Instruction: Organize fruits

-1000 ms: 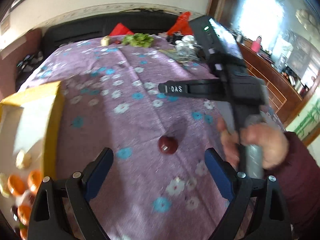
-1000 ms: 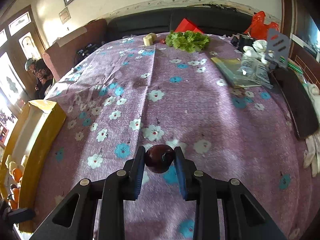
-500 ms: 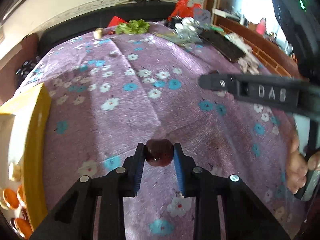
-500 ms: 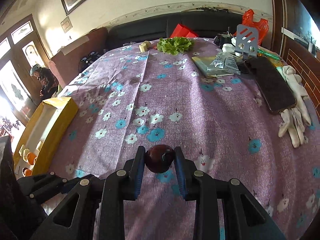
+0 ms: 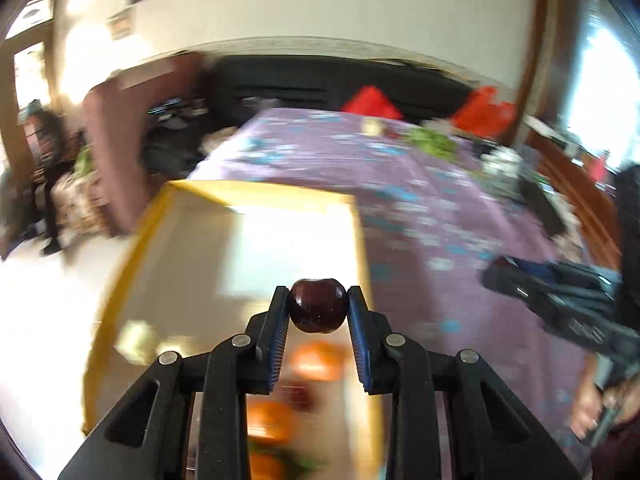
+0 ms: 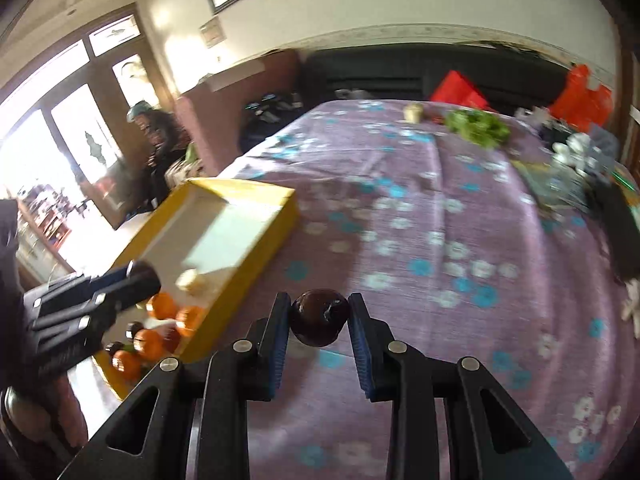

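My left gripper (image 5: 317, 307) is shut on a dark red plum (image 5: 317, 305) and holds it over the yellow box (image 5: 260, 196). Blurred orange fruits (image 5: 316, 360) lie in the box below it. My right gripper (image 6: 319, 316) is shut on another dark red plum (image 6: 319, 316) above the purple flowered tablecloth (image 6: 440, 240), just right of the yellow box (image 6: 240, 272). In the right wrist view the left gripper (image 6: 140, 278) shows at the left over the box, with oranges (image 6: 162, 306) and a pale fruit (image 6: 190, 280) inside.
Green leaves (image 6: 478, 126), a pale fruit (image 6: 413, 112), red bags (image 6: 580, 92) and clutter (image 6: 580, 156) lie at the table's far end. A dark phone (image 6: 618, 232) lies at the right edge. A person (image 6: 160, 140) sits beyond the table's left side.
My left gripper closed on the plum on the cloth, lifted it and swung left over the yellow box. My right gripper, still holding its plum, moved left toward the box.
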Demonstrator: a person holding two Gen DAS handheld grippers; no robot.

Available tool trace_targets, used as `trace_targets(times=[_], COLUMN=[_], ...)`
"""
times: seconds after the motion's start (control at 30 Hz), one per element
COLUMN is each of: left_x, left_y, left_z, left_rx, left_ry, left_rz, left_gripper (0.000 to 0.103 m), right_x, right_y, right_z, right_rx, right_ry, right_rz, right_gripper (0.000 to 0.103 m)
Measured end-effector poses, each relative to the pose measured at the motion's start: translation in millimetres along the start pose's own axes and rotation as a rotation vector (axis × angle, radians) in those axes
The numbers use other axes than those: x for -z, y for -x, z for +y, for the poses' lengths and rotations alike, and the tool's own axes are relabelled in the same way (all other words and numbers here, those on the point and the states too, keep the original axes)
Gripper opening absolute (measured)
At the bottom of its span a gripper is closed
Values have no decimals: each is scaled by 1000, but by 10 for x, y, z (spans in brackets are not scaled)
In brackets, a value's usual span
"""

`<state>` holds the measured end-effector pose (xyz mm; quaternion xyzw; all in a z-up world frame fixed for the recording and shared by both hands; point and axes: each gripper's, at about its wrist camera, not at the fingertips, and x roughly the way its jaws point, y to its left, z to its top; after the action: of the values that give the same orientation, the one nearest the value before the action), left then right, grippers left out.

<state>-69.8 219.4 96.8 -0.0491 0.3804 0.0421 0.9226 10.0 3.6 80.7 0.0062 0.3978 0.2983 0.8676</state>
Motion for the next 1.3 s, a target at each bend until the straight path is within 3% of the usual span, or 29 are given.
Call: trace_targets(times=[0.2,0.47,0.5,0.57,0.6,0.67,0.83,1.03,1.13,1.3], left_x=[48,323,332,330,332,331,343,432,449,455], left_y=[-222,-184,-164,-94,-31,117,395,764,861,788], left_z=[697,1080,1103,1131,1137,1137,1085,765,577,227], left_rx=[-122,-159,-159,-145,-149,-163,-172,-287,-306,-316], left_ry=[110,181,190,213,222,235,255,222,192,108], left_rz=[78,97,97,78,59,11,-44,-163,-217,-185], left_gripper=[28,30,33,60,66,78,83,97,103,103], right_x=[-71,44,53,68,71,62,0,89,231,469], right_y=[-490,-1076,-1118,-1189,-1206,-1195,-970,-527,-357,-202], right_z=[703,1330,1365,1414,1424,1422,1342,1128,1039,929], right_rx=[-80,-95,-89,-77,-79,-79,-78,-42,-21,6], right_ry=[86,178,185,194,193,183,164,129,119,107], right_rz=[64,166,171,176,177,163,101,12,-8,-5], right_gripper=[32,33,33,33,33,35,47,55,60,62])
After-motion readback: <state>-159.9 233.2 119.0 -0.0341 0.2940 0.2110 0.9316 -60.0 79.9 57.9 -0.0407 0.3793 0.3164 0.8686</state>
